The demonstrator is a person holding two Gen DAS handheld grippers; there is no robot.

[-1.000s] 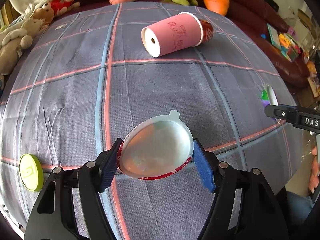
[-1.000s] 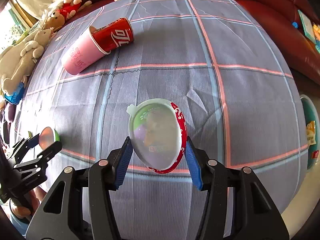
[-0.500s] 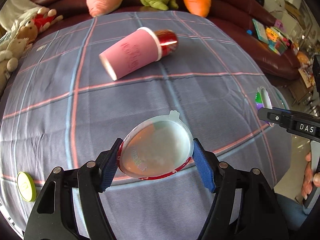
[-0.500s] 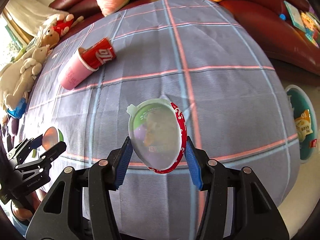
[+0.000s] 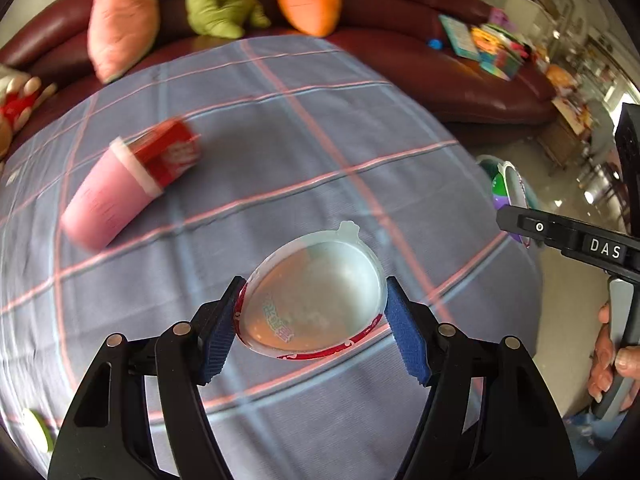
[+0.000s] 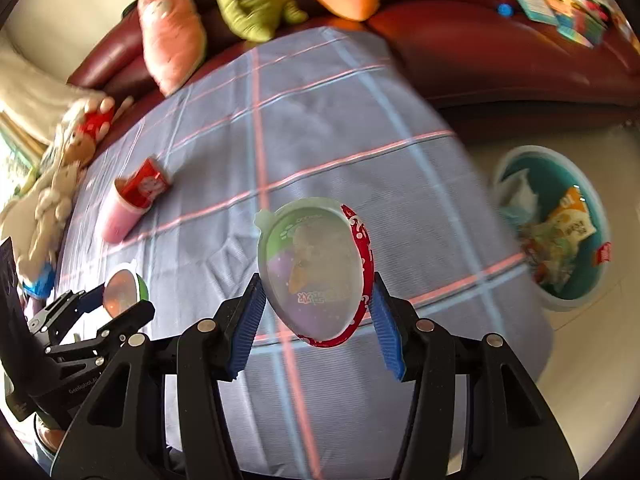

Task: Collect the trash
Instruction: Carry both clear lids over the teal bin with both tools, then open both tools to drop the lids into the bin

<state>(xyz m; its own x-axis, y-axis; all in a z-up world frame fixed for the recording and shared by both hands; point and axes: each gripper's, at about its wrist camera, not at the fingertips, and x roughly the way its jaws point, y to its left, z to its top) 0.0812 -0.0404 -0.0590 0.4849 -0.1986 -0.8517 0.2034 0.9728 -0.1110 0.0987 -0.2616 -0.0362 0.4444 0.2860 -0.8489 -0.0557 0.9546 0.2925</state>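
My left gripper (image 5: 310, 322) is shut on an empty egg-shaped plastic cup (image 5: 312, 296) with a red rim, held above the plaid table. My right gripper (image 6: 316, 304) is shut on a second egg-shaped cup (image 6: 314, 270) with a green and purple label. A pink paper cup (image 5: 106, 200) with a red soda can (image 5: 170, 154) pushed into its mouth lies on the cloth at the left; both also show in the right wrist view (image 6: 134, 198). A teal trash bin (image 6: 554, 224) with wrappers stands on the floor right of the table.
A green round lid (image 5: 38, 428) lies at the table's near left edge. A dark red sofa (image 5: 440, 68) with plush carrots and toys curves behind the table. Plush bears (image 6: 52, 184) sit at the far left. Books (image 5: 480, 44) lie on the sofa at right.
Both grippers have swung to the right with their cups held. The pink cup and can have slid left in both views, and the trash bin has come into fuller view on the right.
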